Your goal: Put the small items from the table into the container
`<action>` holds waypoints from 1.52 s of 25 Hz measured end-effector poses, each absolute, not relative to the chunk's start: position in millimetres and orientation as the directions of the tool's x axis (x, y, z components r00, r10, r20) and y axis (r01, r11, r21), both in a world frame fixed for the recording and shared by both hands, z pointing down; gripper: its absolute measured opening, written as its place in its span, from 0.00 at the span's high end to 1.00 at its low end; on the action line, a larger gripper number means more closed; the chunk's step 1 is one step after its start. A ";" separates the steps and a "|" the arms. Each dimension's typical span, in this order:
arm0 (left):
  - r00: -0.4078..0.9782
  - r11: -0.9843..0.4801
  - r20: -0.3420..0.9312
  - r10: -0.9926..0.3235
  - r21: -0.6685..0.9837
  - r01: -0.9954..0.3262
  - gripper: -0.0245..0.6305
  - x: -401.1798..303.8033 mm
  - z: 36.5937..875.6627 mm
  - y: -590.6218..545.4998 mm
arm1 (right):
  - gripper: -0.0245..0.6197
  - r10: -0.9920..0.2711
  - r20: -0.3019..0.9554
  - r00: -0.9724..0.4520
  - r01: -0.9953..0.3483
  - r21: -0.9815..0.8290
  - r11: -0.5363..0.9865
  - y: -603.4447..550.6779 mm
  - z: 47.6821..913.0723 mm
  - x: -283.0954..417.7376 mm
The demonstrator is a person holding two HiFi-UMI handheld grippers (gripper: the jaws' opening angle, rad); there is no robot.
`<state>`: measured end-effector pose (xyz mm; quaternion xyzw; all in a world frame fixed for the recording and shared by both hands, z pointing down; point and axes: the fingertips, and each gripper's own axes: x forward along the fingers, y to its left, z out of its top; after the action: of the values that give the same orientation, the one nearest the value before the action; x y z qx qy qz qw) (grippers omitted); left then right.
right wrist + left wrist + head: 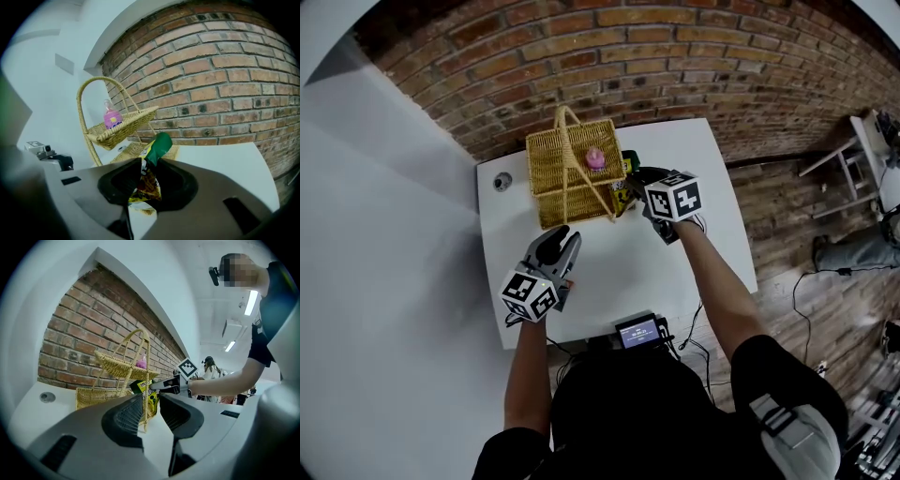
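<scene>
A white surface stands against a red brick wall, with wooden floor to its right. On the surface sits a two-tier wicker basket, a pink bottle in its upper tier. Beside the basket, the right hand-held gripper pinches a green snack packet. The left hand-held gripper is narrowly parted and empty.

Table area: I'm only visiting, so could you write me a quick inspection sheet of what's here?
Surface: white table, set against the wall.
Job's things: wicker basket with a pink bottle in its upper tier; green-yellow snack packet held beside it.
Clutter: grey round disc near the table's corner; small screen device at the near edge.
Grippers: left gripper jaws apart, empty; right gripper shut on the snack packet.
Cables: dark cables under the near edge.
Surroundings: brick wall, wooden floor, people in the background.
</scene>
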<state>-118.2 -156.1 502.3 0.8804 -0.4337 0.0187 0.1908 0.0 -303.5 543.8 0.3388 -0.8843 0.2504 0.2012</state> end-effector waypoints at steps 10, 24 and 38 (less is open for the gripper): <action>0.615 -0.532 0.211 -0.760 0.342 -0.775 0.78 -118.6 510.3 -156.2 | 0.80 -0.512 0.513 -0.689 -0.704 -0.309 0.639 -324.9 556.3 -12.9; 0.602 -0.512 0.241 -0.761 0.347 -0.786 0.78 -126.5 520.2 -152.5 | 0.80 -0.497 0.526 -0.690 -0.710 -0.360 0.605 -322.7 591.5 -32.0; 0.604 -0.510 0.244 -0.759 0.355 -0.784 0.78 -121.0 525.0 -149.4 | 0.79 -0.503 0.591 -0.630 -0.737 -0.251 0.628 -327.5 602.8 -32.1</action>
<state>-121.0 -149.4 525.0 0.8683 -0.4441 0.0288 0.2190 -32.1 -327.5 602.8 0.3564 -0.8696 0.2430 0.2404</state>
